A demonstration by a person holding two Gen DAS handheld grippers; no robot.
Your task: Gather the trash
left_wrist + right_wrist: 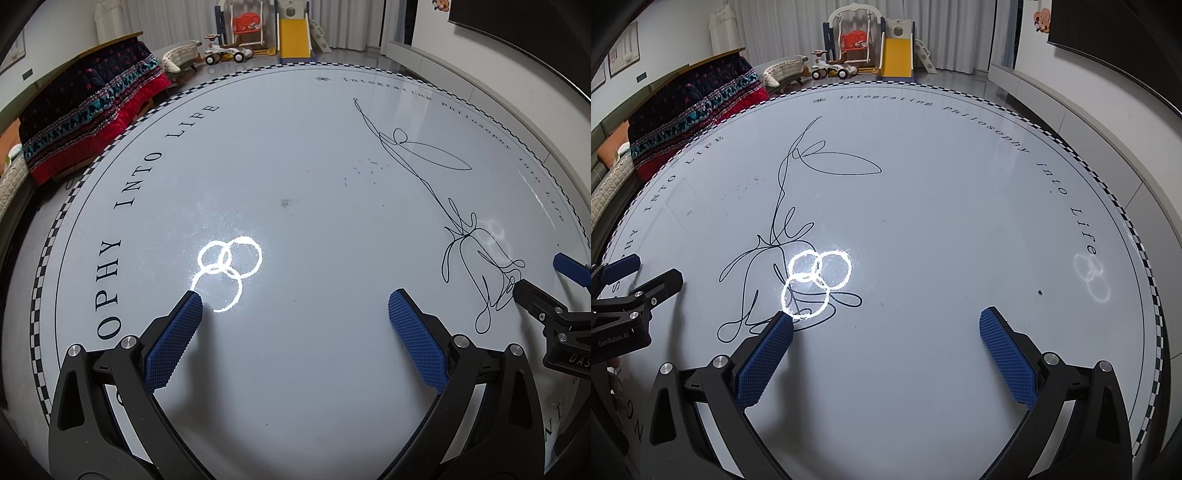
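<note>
My left gripper [295, 304] is open and empty, low over a round white table [295, 155] with black lettering and a line drawing. My right gripper [886, 321] is open and empty over the same table [942, 184]. The right gripper shows at the right edge of the left wrist view [546, 284], and the left gripper at the left edge of the right wrist view [646, 273]. A tiny dark speck [1040, 292] lies on the table ahead of my right gripper. A small dark smudge [285, 202] lies ahead of my left gripper. No larger piece of trash is in view.
A dark patterned quilt [85, 110] hangs over furniture left of the table. A toy slide [293, 37], a swing [251, 26] and a ride-on car [225, 51] stand on the floor beyond. A low white cabinet [1089, 118] runs along the right wall.
</note>
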